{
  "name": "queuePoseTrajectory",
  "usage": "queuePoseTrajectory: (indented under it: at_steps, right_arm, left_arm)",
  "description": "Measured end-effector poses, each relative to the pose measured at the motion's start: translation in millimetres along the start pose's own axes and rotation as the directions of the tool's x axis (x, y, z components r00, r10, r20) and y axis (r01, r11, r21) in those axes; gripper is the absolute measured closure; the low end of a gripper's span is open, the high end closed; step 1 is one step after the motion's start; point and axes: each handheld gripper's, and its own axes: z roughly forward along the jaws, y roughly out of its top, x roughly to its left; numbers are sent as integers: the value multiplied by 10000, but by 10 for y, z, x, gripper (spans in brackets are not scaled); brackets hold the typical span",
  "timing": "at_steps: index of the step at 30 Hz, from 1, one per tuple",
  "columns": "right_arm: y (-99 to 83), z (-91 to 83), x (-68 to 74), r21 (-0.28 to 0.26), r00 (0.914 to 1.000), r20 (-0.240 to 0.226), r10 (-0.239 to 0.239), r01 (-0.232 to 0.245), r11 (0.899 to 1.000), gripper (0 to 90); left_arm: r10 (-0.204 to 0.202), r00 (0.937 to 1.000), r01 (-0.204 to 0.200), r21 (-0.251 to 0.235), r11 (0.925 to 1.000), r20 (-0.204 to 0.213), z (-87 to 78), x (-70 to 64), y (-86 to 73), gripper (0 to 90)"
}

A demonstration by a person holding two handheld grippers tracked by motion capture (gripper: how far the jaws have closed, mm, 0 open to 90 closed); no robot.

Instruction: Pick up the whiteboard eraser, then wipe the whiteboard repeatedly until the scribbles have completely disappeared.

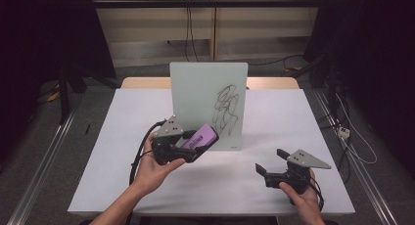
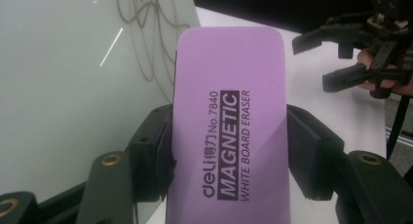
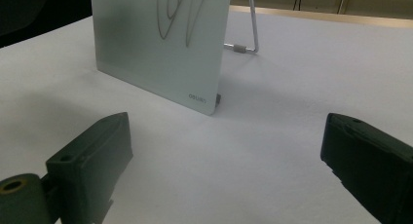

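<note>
A small glass whiteboard (image 1: 208, 103) stands upright on a wire stand at the middle of the table, with a black scribble (image 1: 227, 109) on its right half. My left gripper (image 1: 198, 146) is shut on a purple magnetic eraser (image 1: 204, 137), held just in front of the board's lower left part. In the left gripper view the eraser (image 2: 229, 126) sits between both jaws, the board (image 2: 73, 78) to its left. My right gripper (image 1: 270, 161) stands open low over the table at the right front, nothing between its jaws. In the right gripper view the board's lower corner (image 3: 160, 53) lies ahead.
The white table (image 1: 274, 117) has free room on both sides of the board. A wire stand leg (image 3: 243, 44) props the board from behind. Cables and a plug (image 1: 344, 132) lie on the floor at the right, dark curtains on both sides.
</note>
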Motion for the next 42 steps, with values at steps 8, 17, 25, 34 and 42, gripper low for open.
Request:
queuePoseTrajectory:
  at_steps: [8,17,25,34,42]
  right_arm:
    - [2,13,-4,-11,9999,68,148,-148,9999,45]
    - [-1,0,-1,-28,10000,-18,25,-25,10000,45]
    - [-11,-24,-5,-24,10000,-83,25,-25,10000,46]
    - [-9,-13,-10,-69,9998,-6,180,-180,9998,46]
    - [-13,-42,0,-46,9999,-116,24,-25,10000,45]
  left_arm:
    - [442,9984,-450,-209,9988,-352,-31,14,5,405]
    - [1465,9844,-1496,-247,9884,-975,-41,-1,60,405]
    - [1917,9746,-1944,-128,9808,-1158,25,-32,218,405]
    - [2340,9643,-2369,-95,9715,-1242,124,-13,503,405]
    - [3072,9398,-3110,-20,9504,-1497,260,4,785,405]
